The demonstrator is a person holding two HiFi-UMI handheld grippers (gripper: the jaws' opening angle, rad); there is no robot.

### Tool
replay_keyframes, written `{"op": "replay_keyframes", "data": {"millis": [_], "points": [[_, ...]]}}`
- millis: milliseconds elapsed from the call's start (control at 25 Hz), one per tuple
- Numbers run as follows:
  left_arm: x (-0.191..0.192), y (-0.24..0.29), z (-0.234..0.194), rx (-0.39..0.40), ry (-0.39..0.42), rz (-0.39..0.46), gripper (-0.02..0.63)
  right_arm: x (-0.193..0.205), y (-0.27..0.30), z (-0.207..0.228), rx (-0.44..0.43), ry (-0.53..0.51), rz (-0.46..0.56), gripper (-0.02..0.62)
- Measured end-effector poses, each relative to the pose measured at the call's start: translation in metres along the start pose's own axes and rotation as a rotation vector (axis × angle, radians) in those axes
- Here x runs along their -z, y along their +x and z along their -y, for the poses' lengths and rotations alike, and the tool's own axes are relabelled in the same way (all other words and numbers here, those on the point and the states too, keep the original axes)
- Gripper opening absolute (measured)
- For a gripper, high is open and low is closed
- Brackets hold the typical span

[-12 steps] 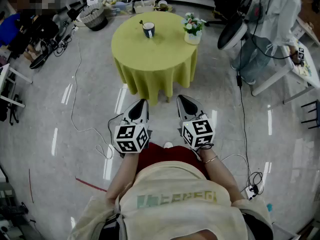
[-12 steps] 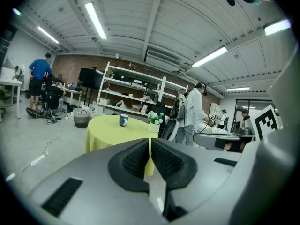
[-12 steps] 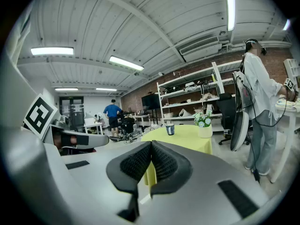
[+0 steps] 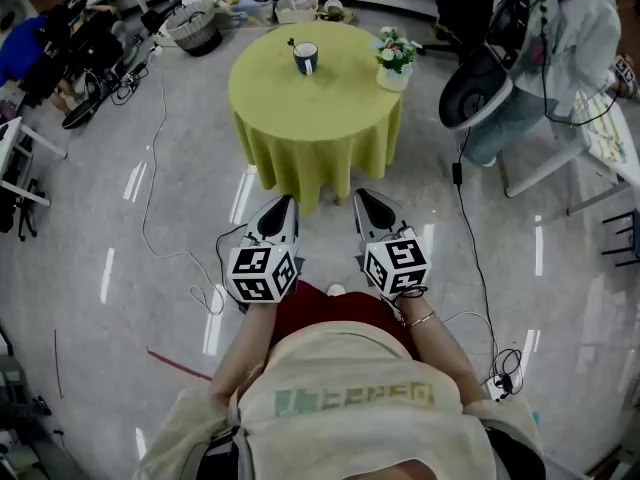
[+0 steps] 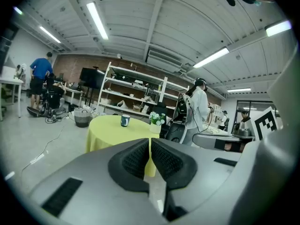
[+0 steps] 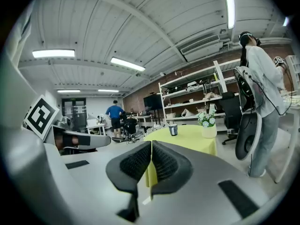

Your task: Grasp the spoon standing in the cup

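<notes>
A dark blue cup point(image 4: 306, 58) with a spoon point(image 4: 294, 45) standing in it sits on the far part of a round table with a yellow-green cloth point(image 4: 310, 108). The cup point(image 5: 124, 120) also shows small in the left gripper view, and the cup point(image 6: 173, 130) shows in the right gripper view. My left gripper point(image 4: 281, 208) and right gripper point(image 4: 366, 202) hang side by side over the floor, short of the table's near edge. Both are shut with nothing between the jaws.
A white pot of flowers point(image 4: 394, 60) stands at the table's right side. A woven basket point(image 4: 190, 28), cables and shelving lie beyond on the left. A person in white point(image 4: 580, 38) sits at the right behind a dark chair back point(image 4: 470, 88).
The view has shifted a little, so the table sits slightly nearer and to the right. Both grippers hold the same place, still shut.
</notes>
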State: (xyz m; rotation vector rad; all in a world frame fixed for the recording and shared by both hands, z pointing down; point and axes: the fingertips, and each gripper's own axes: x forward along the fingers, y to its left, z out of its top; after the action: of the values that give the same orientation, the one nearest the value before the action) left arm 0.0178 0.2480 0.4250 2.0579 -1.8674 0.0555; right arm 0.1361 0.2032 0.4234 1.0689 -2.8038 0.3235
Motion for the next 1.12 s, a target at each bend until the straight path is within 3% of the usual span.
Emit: {"op": "replay_keyframes", "data": {"millis": [1120], "points": [[-0.023,0.027,-0.017,-0.050,0.014,0.039,0.035,-0.011,0.018,0.035,0.053,0.031,0.014,0.037]]}}
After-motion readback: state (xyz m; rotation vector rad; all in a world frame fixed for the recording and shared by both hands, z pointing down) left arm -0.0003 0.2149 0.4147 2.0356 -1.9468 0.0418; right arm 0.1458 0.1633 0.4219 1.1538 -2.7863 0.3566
